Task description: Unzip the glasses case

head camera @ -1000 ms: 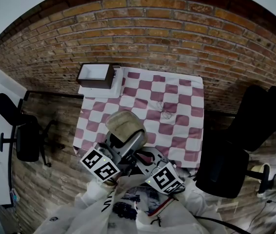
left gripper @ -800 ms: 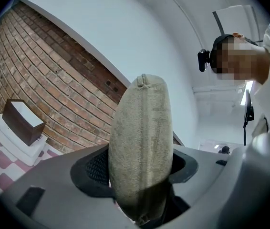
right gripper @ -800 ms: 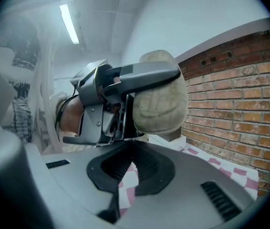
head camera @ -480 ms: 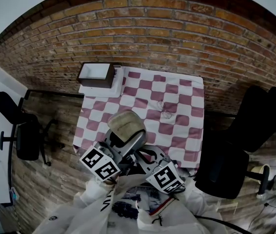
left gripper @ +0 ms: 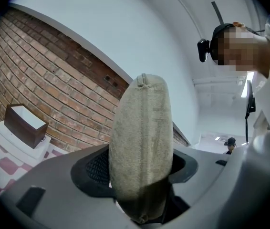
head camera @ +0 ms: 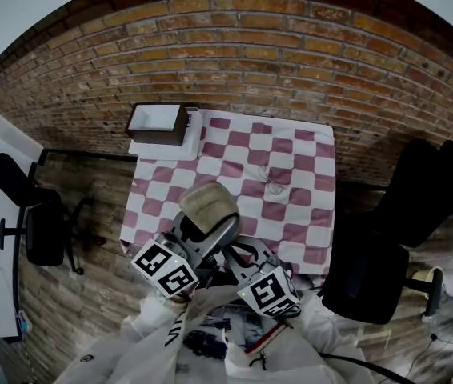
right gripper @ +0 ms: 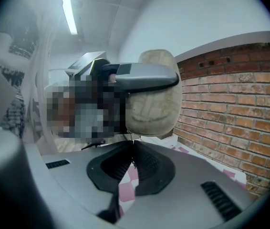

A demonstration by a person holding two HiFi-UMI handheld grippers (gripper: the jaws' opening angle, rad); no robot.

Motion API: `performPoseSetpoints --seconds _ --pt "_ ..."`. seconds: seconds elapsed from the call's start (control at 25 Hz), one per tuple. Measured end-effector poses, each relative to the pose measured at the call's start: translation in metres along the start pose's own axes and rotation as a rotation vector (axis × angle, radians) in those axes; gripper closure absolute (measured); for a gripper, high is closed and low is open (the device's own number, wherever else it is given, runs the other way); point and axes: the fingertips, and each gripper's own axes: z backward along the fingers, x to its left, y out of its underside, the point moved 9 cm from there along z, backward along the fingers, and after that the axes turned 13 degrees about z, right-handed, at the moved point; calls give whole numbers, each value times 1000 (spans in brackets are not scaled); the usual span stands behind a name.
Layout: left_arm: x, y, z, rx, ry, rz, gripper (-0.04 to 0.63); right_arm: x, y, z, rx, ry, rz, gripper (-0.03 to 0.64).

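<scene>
**Weak pinch at the zip, one-ended hold on the case**

Head view: the glasses case (head camera: pixel 205 202) is held in the air over the near edge of the table (head camera: pixel 290 158), left of its middle. The left gripper (head camera: pixel 209 227) holds it from below. The right gripper (head camera: pixel 229 256) comes in just beside it from the right. A brown box (head camera: pixel 156 122) sits well apart at the far left corner.

Left gripper view: the jaws are clamped on the lower end of the case (left gripper: pixel 142 142), with a pad against each broad face. Most of the case stands free above them. A hard pull could lever it round or slide it out, and it could fall past the near edge. The squeeze may also bind the zip.

Right gripper view: the jaws of the right gripper (right gripper: pixel 132 144) are closed, tips meeting right under the case (right gripper: pixel 156 104). Whether the zip pull is pinched there is too small to tell. If it is not, or only barely, the tips would likely slip off and the zip stay shut.
</scene>
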Motion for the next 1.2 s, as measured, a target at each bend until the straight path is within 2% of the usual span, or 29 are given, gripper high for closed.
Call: performPoseSetpoints --seconds 0.56,1.2 --pt "38 -33 30 28 13 31 305 8 -20 -44 71 56 -20 598" --pt "80 -55 77 99 87 46 304 34 -41 -87 189 198 48 598"
